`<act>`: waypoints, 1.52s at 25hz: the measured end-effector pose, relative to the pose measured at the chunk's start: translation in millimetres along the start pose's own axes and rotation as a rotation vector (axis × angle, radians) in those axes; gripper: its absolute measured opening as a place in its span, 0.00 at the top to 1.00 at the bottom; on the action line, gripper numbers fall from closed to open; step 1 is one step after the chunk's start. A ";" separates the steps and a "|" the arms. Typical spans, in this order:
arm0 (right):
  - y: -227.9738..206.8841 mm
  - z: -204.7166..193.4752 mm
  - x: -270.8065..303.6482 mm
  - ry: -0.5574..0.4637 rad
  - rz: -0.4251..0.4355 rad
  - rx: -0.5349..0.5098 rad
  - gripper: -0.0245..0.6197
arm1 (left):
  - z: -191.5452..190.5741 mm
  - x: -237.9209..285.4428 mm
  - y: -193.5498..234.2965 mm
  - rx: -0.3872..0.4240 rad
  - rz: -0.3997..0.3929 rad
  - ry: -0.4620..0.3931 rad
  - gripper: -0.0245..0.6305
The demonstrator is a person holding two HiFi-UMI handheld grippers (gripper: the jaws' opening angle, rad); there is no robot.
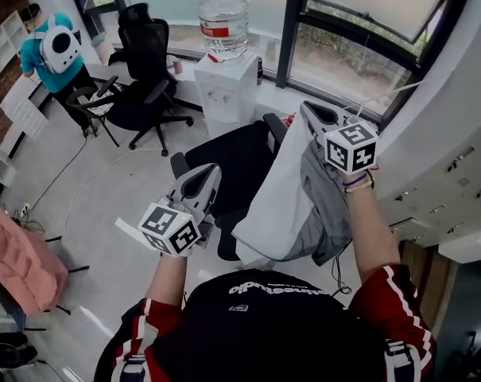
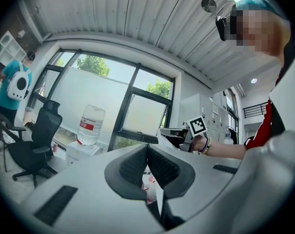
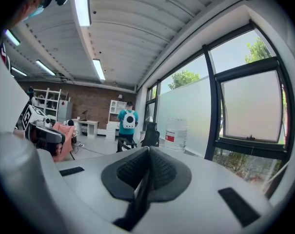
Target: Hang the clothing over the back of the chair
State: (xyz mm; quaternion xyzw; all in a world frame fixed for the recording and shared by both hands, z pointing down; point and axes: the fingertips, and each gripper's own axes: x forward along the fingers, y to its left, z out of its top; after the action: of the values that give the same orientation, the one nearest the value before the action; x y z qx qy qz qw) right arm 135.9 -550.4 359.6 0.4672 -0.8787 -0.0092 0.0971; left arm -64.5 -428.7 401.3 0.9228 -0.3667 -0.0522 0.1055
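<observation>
Right tongs (image 1: 308,111) gripped the clothing (image 1: 288,201) above the chair (image 1: 232,165), left tongs (image 1: 207,177) shut empty beside the chair, so a one-sided drape could have slid straight off!

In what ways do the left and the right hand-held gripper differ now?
The right hand-held gripper grips the grey and white clothing, which hangs from it; the left hand-held gripper is apart from the clothing. The right one reaches farther forward than the left one. Both have their jaws together, near the black chair.
</observation>
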 end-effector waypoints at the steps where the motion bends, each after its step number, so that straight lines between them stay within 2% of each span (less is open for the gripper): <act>1: 1.6 -6.5 -1.7 0.012 0.001 0.009 0.93 | -0.3 0.2 -1.0 0.000 -0.004 0.000 0.93; 9: 13.8 -50.2 -15.1 0.127 0.026 0.054 0.93 | -8.3 9.7 -5.3 0.001 -0.033 0.016 0.93; 14: 31.0 -65.4 -38.9 0.147 0.034 0.081 0.93 | -10.7 12.4 -10.6 0.004 -0.049 0.023 0.93; 22: 47.9 -68.4 -81.4 0.030 -0.030 0.207 0.93 | -7.1 21.0 -20.5 0.019 -0.083 0.020 0.93; 30: 53.2 -75.3 -126.1 -0.126 -0.162 0.298 0.93 | -7.5 30.1 -36.0 0.035 -0.122 0.028 0.93; 38: 73.5 -84.6 -138.1 -0.112 -0.168 0.281 0.90 | -6.8 26.5 -45.8 0.044 -0.150 0.032 0.93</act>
State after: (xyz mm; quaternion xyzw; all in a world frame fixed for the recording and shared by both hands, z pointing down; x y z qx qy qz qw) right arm 166.1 -389.1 428.0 0.5467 -0.8333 0.0794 -0.0195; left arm -13.6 -413.4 396.7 0.9505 -0.2959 -0.0372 0.0867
